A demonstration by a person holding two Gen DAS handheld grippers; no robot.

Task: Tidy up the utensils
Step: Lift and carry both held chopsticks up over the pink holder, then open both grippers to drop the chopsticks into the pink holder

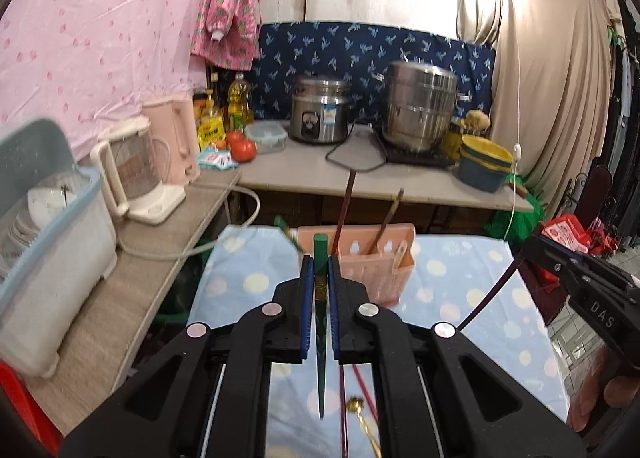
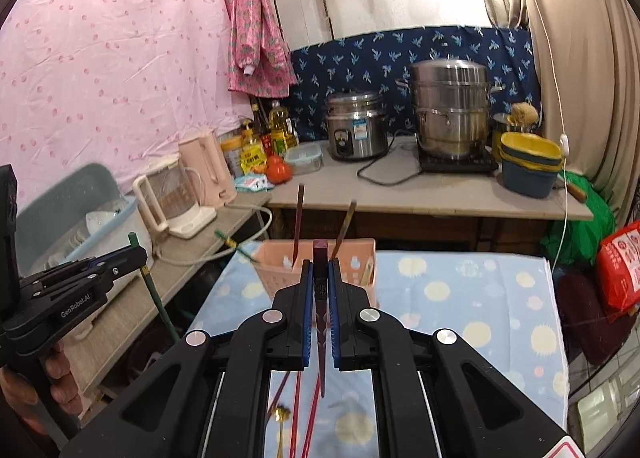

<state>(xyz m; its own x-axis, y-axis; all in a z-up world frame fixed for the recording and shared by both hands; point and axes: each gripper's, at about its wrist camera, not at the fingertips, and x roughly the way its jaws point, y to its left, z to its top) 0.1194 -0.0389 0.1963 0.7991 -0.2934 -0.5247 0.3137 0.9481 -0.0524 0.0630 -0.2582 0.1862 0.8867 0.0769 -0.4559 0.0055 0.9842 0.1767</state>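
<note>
Pink plastic utensil holder [image 1: 372, 254] sits at the far end of the polka-dot blue cloth [image 1: 460, 282], and that's where the sticks are collecting. I count two chopsticks standing in it already, a dark red one [image 1: 347, 201] and a brownish one [image 1: 390, 217], plus something pale poking up in the right compartment that I can't make out.

Two grippers, one chopstick each. The left gripper [image 1: 320, 270] has its blue pads clamped narrow on a green chopstick [image 1: 320, 254], which points at the holder from just in front of it, up off the cloth. The right gripper [image 2: 320, 274] is pinched just as tight on a dark maroon chopstick [image 2: 321, 250], also aimed at the holder. A second green chopstick [image 2: 236, 246] lies at the table's left corner beside the holder.

Still on the cloth under the grippers: roughly three red sticks [image 2: 310, 414] and one gold spoon [image 2: 281, 414].

Readable text: "GenRobot.AI" on the left gripper's side in the right wrist view, and "DAS" on the right gripper's body in the left wrist view. The red bag [image 2: 622, 266] and the yellow packet [image 2: 253, 155] have print too small to read.

Counter behind: one rice cooker [image 2: 356, 129], one stacked steel steamer [image 2: 452, 109], two kettles [image 2: 176, 197], one tomato [image 2: 278, 171].
</note>
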